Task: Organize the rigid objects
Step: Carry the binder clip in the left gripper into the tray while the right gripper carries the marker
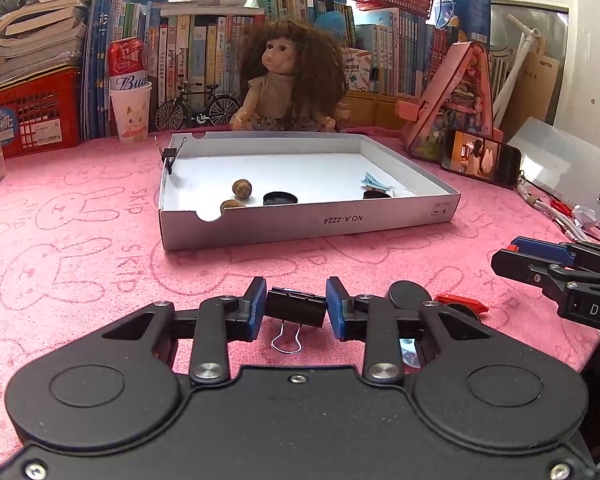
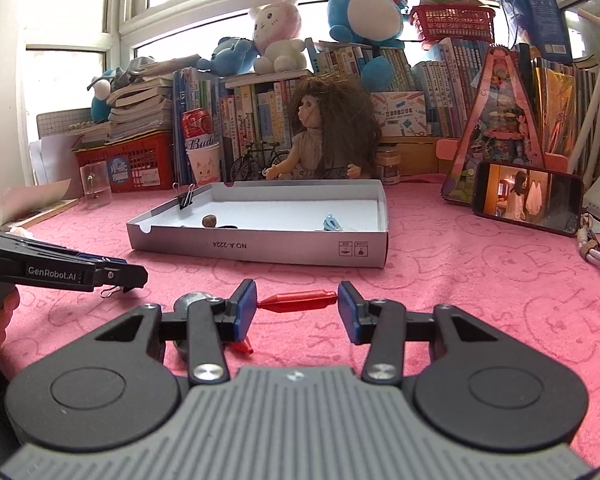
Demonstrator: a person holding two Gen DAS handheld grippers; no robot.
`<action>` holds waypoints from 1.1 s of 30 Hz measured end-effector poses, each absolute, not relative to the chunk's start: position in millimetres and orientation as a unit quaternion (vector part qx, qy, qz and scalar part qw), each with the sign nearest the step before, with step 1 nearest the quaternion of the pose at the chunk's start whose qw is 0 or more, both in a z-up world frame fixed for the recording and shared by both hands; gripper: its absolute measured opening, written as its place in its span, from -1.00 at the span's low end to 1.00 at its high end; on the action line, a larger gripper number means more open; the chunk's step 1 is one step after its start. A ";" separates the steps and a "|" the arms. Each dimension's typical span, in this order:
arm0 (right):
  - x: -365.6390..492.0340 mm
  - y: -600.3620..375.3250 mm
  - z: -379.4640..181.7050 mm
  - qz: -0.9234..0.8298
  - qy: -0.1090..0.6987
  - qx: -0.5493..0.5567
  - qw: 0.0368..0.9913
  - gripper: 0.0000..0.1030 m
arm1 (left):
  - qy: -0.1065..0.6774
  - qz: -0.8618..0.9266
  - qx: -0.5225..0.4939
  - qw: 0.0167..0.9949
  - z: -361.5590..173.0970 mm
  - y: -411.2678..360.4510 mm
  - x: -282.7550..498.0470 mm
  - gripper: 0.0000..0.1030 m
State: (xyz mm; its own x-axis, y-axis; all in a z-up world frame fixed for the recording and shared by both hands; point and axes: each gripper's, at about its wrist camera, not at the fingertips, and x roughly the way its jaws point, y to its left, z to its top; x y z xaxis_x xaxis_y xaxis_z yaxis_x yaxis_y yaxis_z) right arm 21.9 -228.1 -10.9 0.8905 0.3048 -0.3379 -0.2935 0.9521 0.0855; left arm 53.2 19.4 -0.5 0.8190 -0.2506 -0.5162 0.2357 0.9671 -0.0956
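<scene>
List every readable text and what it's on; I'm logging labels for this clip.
"NO.A-2224", upside down, on the front wall of the white box lid.
"Bud", cut off, on the red can standing in the paper cup.
"SKIP" on the pink cloth.
"GenRobot.AI" on the left gripper.
"DAS", cut off, on the right gripper.
Book spines: too small to read.

Left gripper [image 1: 296, 308] clamped on clip — right gripper [image 2: 297, 306] spread, low.
</scene>
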 end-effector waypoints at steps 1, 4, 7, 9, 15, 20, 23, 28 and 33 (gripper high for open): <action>24.5 -228.1 -10.1 0.150 0.176 0.019 0.973 -0.04 | 0.271 -0.127 -0.015 0.954 1.0 19.5 54.8 -0.41; 31.9 -228.1 -8.0 0.140 0.178 0.029 0.974 -0.04 | 0.266 -0.124 -0.021 0.956 6.0 19.7 60.0 -0.41; 39.7 -226.9 -6.5 0.132 0.182 0.037 0.974 -0.04 | 0.260 -0.123 -0.024 0.958 11.3 19.3 65.5 -0.41; 43.6 -225.4 -5.9 0.127 0.183 0.040 0.974 -0.04 | 0.255 -0.120 -0.023 0.959 14.7 18.2 70.1 -0.41; 55.7 -220.7 -3.2 0.116 0.188 0.047 0.974 -0.04 | 0.251 -0.118 -0.033 0.960 20.8 17.6 81.8 -0.41; 62.1 -219.4 -1.7 0.110 0.189 0.047 0.975 -0.04 | 0.244 -0.115 -0.031 0.962 23.8 18.0 88.7 -0.41; 68.5 -219.2 0.7 0.108 0.189 0.052 0.975 -0.04 | 0.243 -0.113 -0.037 0.963 26.9 18.7 95.0 -0.41; 78.7 -216.3 4.2 0.108 0.186 0.055 0.975 -0.04 | 0.239 -0.108 -0.045 0.964 31.2 20.5 106.0 -0.41; 89.3 -211.6 6.7 0.111 0.182 0.050 0.976 -0.04 | 0.239 -0.104 -0.060 0.964 35.5 24.5 122.3 -0.41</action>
State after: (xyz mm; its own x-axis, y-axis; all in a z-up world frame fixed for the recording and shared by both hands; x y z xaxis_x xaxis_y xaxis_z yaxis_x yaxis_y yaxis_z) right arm 89.3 -211.6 6.7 0.9092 0.2342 -0.3443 -0.1976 0.9705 0.1383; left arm 122.3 24.5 35.5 0.8641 -0.2286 -0.4484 0.1715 0.9713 -0.1647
